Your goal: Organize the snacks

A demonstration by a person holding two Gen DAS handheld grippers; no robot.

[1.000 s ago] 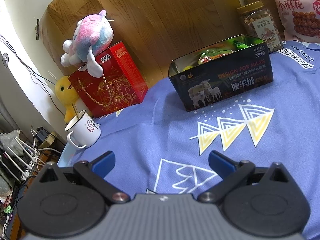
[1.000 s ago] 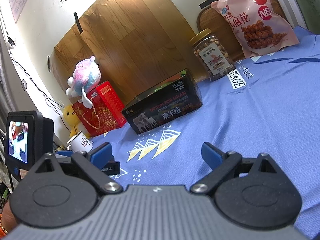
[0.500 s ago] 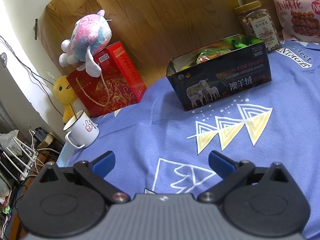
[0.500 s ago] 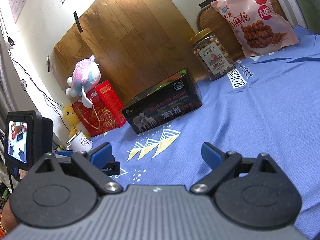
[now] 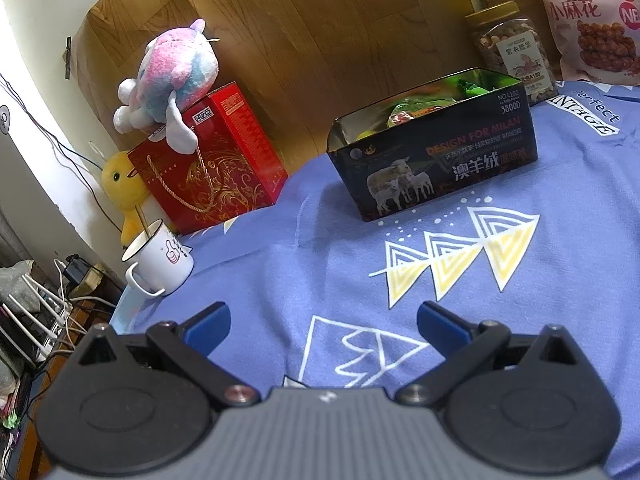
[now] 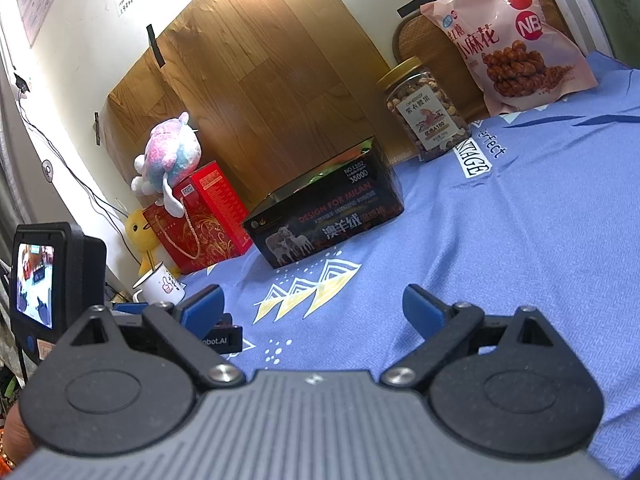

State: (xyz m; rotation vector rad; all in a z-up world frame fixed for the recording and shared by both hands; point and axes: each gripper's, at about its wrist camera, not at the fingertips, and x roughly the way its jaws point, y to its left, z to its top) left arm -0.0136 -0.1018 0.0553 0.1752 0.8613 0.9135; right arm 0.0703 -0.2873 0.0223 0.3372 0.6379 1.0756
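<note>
A black open box with sheep printed on it stands on the blue cloth and holds several green and orange snack packets. It also shows in the right wrist view. A nut jar with a gold lid and a pink snack bag stand behind it, at the right. My left gripper is open and empty, low over the cloth, well short of the box. My right gripper is open and empty too, to the right of the left gripper's body.
A red gift box with a pink plush toy on it stands at the left, with a yellow duck toy and a white mug near the table's left edge. A wooden board backs the table. Cables lie left below.
The left gripper's view has shifted slightly; the box and jar sit a little further left and lower in it. The right gripper has hardly moved. Both stay open.
</note>
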